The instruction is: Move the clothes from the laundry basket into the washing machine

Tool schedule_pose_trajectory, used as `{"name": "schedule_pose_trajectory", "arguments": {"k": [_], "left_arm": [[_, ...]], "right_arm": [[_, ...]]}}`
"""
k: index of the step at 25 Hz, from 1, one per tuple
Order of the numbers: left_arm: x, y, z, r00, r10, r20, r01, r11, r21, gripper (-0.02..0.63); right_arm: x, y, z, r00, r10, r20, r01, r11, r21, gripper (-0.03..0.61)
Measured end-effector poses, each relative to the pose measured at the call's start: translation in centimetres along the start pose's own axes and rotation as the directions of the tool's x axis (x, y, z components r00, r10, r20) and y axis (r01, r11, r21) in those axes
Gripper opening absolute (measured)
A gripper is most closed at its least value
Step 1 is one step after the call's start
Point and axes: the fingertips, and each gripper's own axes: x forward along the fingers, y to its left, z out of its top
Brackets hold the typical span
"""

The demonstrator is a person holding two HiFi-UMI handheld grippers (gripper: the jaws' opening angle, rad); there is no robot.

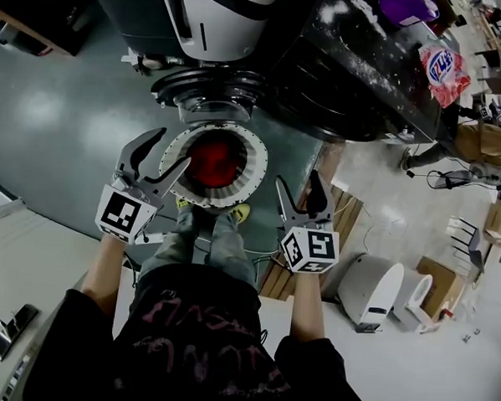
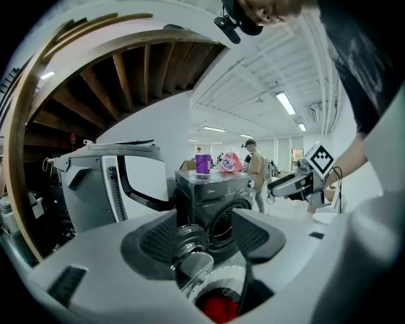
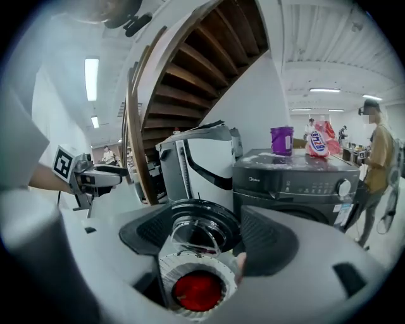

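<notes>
A round white laundry basket [image 1: 250,172] stands on the floor at the person's feet, with red clothes [image 1: 212,162] in it. Just beyond it the black washing machine [image 1: 349,75] has its round glass door [image 1: 207,97] swung open. My left gripper [image 1: 171,149] hovers at the basket's left rim, open and with nothing in it. My right gripper [image 1: 296,185] is to the right of the basket, also open with nothing in it. The left gripper view looks between the left gripper's [image 2: 205,235] jaws at the door [image 2: 190,243] and red clothes [image 2: 218,308]. In the right gripper view the red clothes [image 3: 197,290] lie below the right gripper [image 3: 202,243].
A purple cup [image 3: 281,139] and a pink detergent bag [image 3: 318,142] sit on top of the washer. A white machine [image 3: 199,161] and a wooden staircase [image 3: 190,69] stand left of it. A wooden pallet [image 1: 343,217] and white devices [image 1: 376,290] are on the right. A person [image 3: 378,158] stands behind.
</notes>
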Motion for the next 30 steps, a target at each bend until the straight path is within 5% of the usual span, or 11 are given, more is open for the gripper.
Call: {"name": "schedule_pose_trajectory", "arguments": {"k": [7, 12, 17, 22, 26, 30], "left_arm": [[-0.7, 1.4, -2.7, 0.999, -0.033, -0.021, 0.033, 0.999, -0.016, 0.281], [1.1, 0.0, -7.3, 0.992, -0.068, -0.106, 0.069, 0.998, 0.010, 0.281], [4.2, -2.3, -13.6, 0.970, -0.095, -0.225, 0.107, 0.993, 0.042, 0.281], [7.9, -3.7, -20.8, 0.945, -0.132, -0.300, 0.127, 0.991, -0.036, 0.281], [10.6, -4.7, -28.4, 0.899, -0.180, -0.399, 0.174, 0.983, -0.052, 0.290], [12.7, -6.3, -35.2, 0.845, -0.244, -0.476, 0.258, 0.965, -0.037, 0.310]], "right_arm": [[3.0, 3.1, -1.4, 0.996, 0.074, -0.050, -0.078, 0.993, -0.092, 0.345], [5.7, 3.9, -6.0, 0.969, 0.189, -0.160, -0.219, 0.956, -0.196, 0.367], [8.6, 3.9, -11.7, 0.919, 0.299, -0.256, -0.349, 0.919, -0.183, 0.367], [12.3, 4.1, -18.4, 0.852, 0.386, -0.355, -0.463, 0.871, -0.165, 0.374], [14.8, 4.4, -25.2, 0.792, 0.419, -0.444, -0.535, 0.827, -0.173, 0.390], [16.4, 4.9, -32.7, 0.719, 0.418, -0.556, -0.622, 0.743, -0.246, 0.403]]}}
